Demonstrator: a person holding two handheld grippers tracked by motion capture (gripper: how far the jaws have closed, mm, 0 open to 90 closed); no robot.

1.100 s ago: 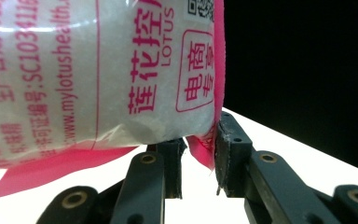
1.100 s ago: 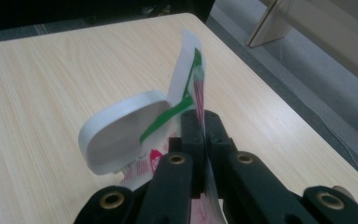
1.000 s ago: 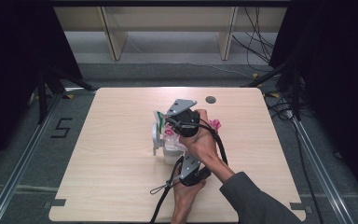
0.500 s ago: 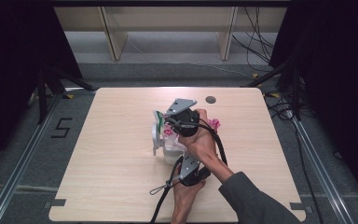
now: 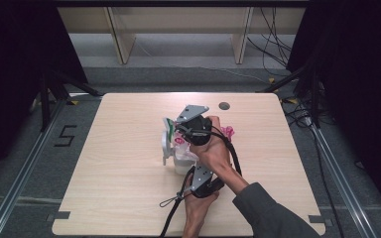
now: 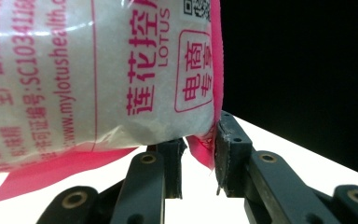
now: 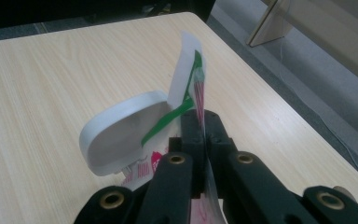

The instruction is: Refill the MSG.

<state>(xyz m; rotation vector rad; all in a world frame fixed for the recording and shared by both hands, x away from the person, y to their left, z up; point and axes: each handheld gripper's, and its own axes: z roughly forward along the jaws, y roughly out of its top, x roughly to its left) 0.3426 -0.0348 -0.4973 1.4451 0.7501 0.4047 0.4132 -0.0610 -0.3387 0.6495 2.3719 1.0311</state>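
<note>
A pale wooden surface [image 5: 129, 198] stands in a dark room, with shelving beyond its far edge and cables trailing at about two o'clock. Just right of its middle a person's two hands work close together on a white plastic bag with pink print [image 5: 184, 154], which sits upright near a white scoop-like holder [image 5: 166, 144]. The left claw [image 6: 198, 158], coming in from six o'clock, has its jaws narrowed on the bag's lower corner: in the left gripper view the pink sealed edge passes between the two pads, and the grainy white contents bulge above them. The right claw [image 7: 201, 126], reaching in from about four o'clock, is clamped tight on the thin top strip of the bag [image 7: 191, 74], which stands up white, green and pink past the jaw tips; the white holder [image 7: 116, 135] lies just behind it at ten o'clock in that view. The step in hand looks like tearing or opening the bag's top, with one claw anchoring the base and the other gripping the flap. The next move probably calls for a steady pull of the right claw away from the left, along the seal, while the left keeps the bag from tipping. Too sharp a tug could spill the contents or slip the film out of the pads.
</note>
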